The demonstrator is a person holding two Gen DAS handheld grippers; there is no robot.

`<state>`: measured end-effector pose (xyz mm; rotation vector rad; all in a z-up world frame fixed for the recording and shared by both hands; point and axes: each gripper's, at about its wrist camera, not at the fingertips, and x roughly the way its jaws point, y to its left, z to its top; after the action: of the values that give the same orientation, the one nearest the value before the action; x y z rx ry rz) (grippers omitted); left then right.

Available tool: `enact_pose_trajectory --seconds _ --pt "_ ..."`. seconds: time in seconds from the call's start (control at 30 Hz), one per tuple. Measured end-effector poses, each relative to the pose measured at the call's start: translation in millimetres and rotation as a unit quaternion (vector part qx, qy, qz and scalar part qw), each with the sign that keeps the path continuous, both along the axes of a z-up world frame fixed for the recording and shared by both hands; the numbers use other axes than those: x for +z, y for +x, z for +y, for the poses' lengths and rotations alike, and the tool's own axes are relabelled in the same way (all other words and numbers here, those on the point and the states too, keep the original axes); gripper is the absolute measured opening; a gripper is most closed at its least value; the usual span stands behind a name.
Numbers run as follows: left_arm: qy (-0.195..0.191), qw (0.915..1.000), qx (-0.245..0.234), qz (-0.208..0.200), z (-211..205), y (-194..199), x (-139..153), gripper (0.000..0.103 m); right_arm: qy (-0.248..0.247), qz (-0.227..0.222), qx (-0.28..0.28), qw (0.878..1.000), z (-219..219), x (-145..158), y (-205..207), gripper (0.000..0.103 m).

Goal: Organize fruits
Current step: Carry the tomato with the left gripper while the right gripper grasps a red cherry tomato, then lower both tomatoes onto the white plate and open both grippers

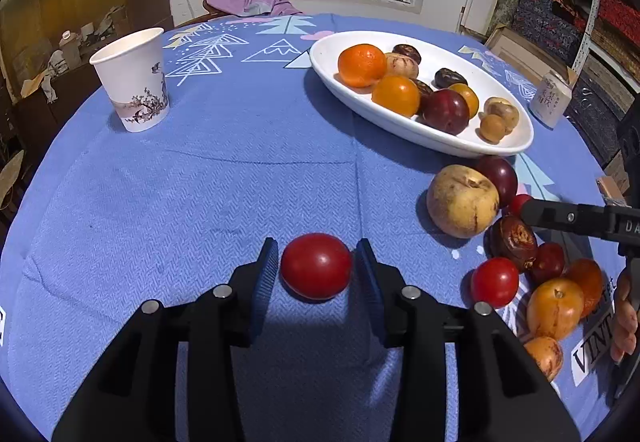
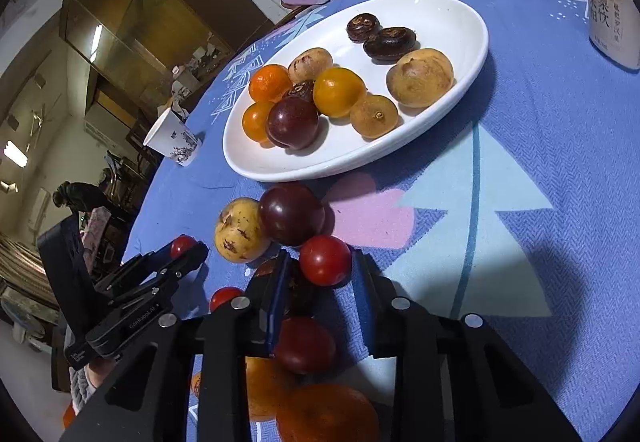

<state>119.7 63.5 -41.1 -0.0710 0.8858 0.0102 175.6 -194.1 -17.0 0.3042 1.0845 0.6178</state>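
**plumfan:** So how far along is the fruit sorting? Looks about halfway to me. The white plate (image 2: 460, 54) already has a decent load: an orange tangerine (image 1: 362, 65), a dark plum (image 1: 446, 111), a few yellow-orange ones and some dark brown wrinkly things. But there's still a pile sitting on the desk (image 1: 240, 194) just this side of the plate.

**deskjockey:** Yeah, I'd say roughly half. Left on the blue cloth: a big yellowish pear-looking fruit (image 1: 462, 201), another plum (image 2: 291, 213) touching it, a brown one, a couple of orange ones and several small red tomatoes.

**plumfan:** What are the grippers up to?

**deskjockey:** The left hand-held gripper (image 1: 316, 268) is spread wide with one red tomato (image 1: 316, 266) sitting right between the pads, well apart from the pile. I see gaps on both sides, so it's bracketed, not squeezed. It still seems to rest on the cloth.

**plumfan:** And the right one?

**deskjockey:** The right hand-held gripper (image 2: 320, 262) is also apart, hovering over the pile with a smaller tomato (image 2: 325, 260) between its fingertips. The far pad looks close to it, maybe touching, but I can't say it has hold of anything.

**plumfan:** So two tomatoes lined up, then everything else has to go to the plate.

**deskjockey:** That's my guess. There's room at the plate's near end.
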Motion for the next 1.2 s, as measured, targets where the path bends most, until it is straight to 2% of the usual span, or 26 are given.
enact_pose_trajectory --seconds 0.37,0.5,0.63,0.73,0.83,0.97,1.1,1.2 --pt "-0.025 0.9997 -0.003 -0.007 5.1 -5.2 1.7 0.033 0.010 -0.032 -0.006 0.999 -9.0 14.6 -11.2 0.026" --pt "-0.021 0.9997 -0.007 -0.013 2.7 -7.8 3.6 0.033 0.011 -0.039 -0.015 0.999 -17.7 16.8 -14.3 0.026" --pt "-0.008 0.9987 -0.012 -0.048 -3.4 -15.6 20.2 0.033 0.029 -0.053 -0.028 0.998 -30.3 27.9 -19.6 0.026" --pt "-0.022 0.9978 -0.020 -0.060 -7.8 -10.1 39.8 0.033 0.047 -0.072 -0.036 0.996 -36.9 45.0 -19.7 0.026" --pt "0.005 0.9969 -0.024 -0.075 -17.4 8.0 66.4 0.033 0.051 -0.089 -0.040 0.994 -38.1 65.9 -8.8 0.026" --pt "-0.001 0.9956 -0.023 -0.091 -28.2 46.9 96.6 0.033 0.041 -0.099 -0.047 0.993 -28.9 85.5 23.3 0.026" --pt "-0.015 0.9961 -0.031 -0.082 -48.5 89.7 95.7 0.032 0.031 -0.082 -0.059 0.994 -16.3 76.9 64.5 0.026" --pt "-0.022 0.9968 -0.046 -0.062 -66.3 118.0 84.5 0.032 0.014 -0.079 -0.073 0.994 -11.6 64.3 87.5 0.026"
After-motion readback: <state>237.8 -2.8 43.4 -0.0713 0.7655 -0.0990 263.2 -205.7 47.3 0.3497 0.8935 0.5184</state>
